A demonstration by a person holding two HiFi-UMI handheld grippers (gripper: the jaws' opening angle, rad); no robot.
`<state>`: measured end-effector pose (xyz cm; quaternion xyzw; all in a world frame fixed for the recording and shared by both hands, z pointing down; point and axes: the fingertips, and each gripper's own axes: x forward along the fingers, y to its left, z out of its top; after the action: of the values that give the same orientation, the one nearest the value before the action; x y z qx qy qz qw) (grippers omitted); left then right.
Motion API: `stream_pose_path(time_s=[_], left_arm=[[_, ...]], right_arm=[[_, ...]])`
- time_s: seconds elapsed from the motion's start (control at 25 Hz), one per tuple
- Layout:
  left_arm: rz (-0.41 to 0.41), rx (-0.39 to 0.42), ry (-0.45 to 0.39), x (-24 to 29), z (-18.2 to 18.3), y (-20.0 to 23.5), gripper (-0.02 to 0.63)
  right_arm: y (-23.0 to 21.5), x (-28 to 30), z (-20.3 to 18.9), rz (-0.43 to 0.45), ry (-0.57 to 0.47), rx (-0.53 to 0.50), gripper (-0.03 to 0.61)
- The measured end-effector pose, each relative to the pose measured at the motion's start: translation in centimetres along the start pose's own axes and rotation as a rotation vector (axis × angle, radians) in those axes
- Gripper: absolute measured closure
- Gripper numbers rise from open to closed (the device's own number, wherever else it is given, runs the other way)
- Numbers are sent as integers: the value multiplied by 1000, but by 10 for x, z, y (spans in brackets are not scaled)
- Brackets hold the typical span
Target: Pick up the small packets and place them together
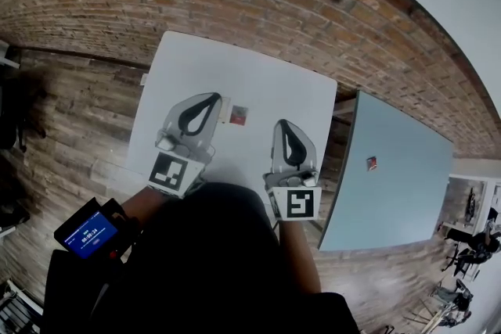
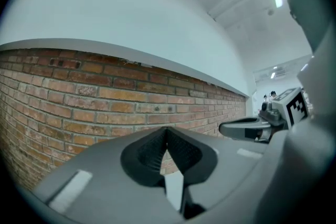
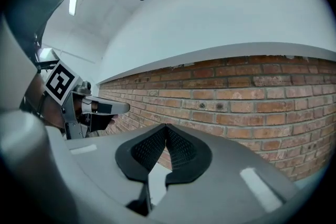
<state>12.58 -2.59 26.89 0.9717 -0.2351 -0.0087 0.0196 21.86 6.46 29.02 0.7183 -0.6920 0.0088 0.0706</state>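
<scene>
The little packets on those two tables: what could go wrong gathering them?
1. One packet lies on the white table by the left claw, the other packet on the blue-grey table; carried over the gap between, it might fall to the floor.
2. The left claw and right claw are both shut and empty; the packets look small and flat, so a claw might push one away rather than grip it.

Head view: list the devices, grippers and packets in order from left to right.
Blue-screen device → left gripper → middle packet → right gripper → far-right packet
</scene>
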Motion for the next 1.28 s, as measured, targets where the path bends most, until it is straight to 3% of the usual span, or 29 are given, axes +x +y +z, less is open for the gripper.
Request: stream_pose_path(time_s=[0.36,0.56,1.28], left_arm=[[45,-13,-24,-3,4,9,614],[58,49,-19,-12,0,8,614],[49,25,11,-12,-13,7,614]], right_arm=[[6,16,-7,36,49,-8,577],[7,16,-1,34,5,18,577],[1,11,12,-28,-33,-9,577]])
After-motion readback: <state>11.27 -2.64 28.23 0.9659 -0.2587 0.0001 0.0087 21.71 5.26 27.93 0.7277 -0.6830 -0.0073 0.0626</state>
